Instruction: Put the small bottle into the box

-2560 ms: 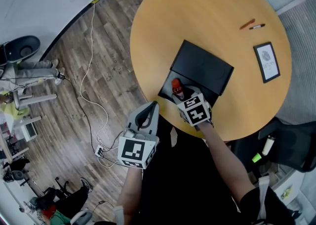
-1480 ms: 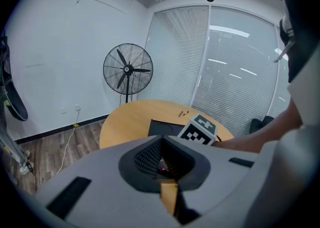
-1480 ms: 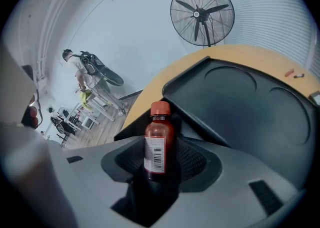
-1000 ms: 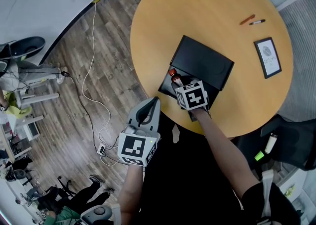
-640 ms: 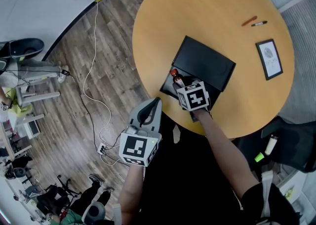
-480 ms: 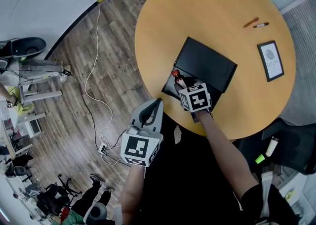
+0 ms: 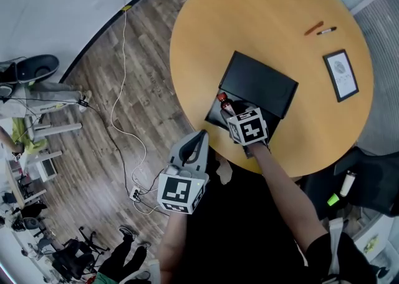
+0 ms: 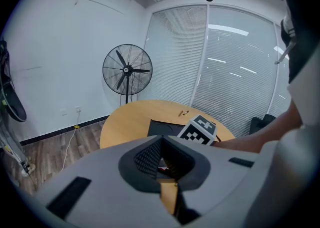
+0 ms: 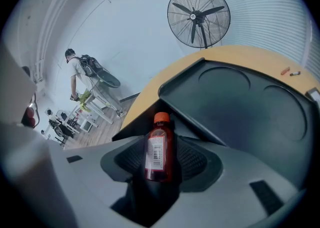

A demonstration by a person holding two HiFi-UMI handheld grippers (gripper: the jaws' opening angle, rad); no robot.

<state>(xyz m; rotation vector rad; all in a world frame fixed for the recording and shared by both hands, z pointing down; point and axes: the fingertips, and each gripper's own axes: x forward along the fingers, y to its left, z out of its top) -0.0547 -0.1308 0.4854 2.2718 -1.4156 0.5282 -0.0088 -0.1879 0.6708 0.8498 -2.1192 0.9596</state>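
Note:
The small bottle (image 7: 222,102), dark red with an orange-red cap, lies tilted between the fingers of my right gripper (image 7: 231,112), which is shut on it. It hangs over the open black box (image 7: 214,116) at the table's near edge, cap pointing left and away. In the right gripper view the bottle (image 9: 159,148) stands between the pads, above the box's dark inside (image 9: 141,120), with the raised lid (image 9: 240,99) to the right. My left gripper (image 7: 200,135) hovers off the table over the floor, jaws together and holding nothing; the left gripper view shows its fingers (image 8: 145,159) pressed together.
The round wooden table (image 7: 268,8) carries an orange pen (image 7: 312,28), a dark marker (image 7: 325,30) and a framed card (image 7: 340,75) at the far right. A white cable (image 7: 122,114) runs over the wood floor. A standing fan (image 8: 127,70) and a person (image 9: 76,77) are farther off.
The bottle has gone from upright to tilted, its cap now pointing left and away over the box. The left gripper has stayed shut off the table, shifting only slightly.

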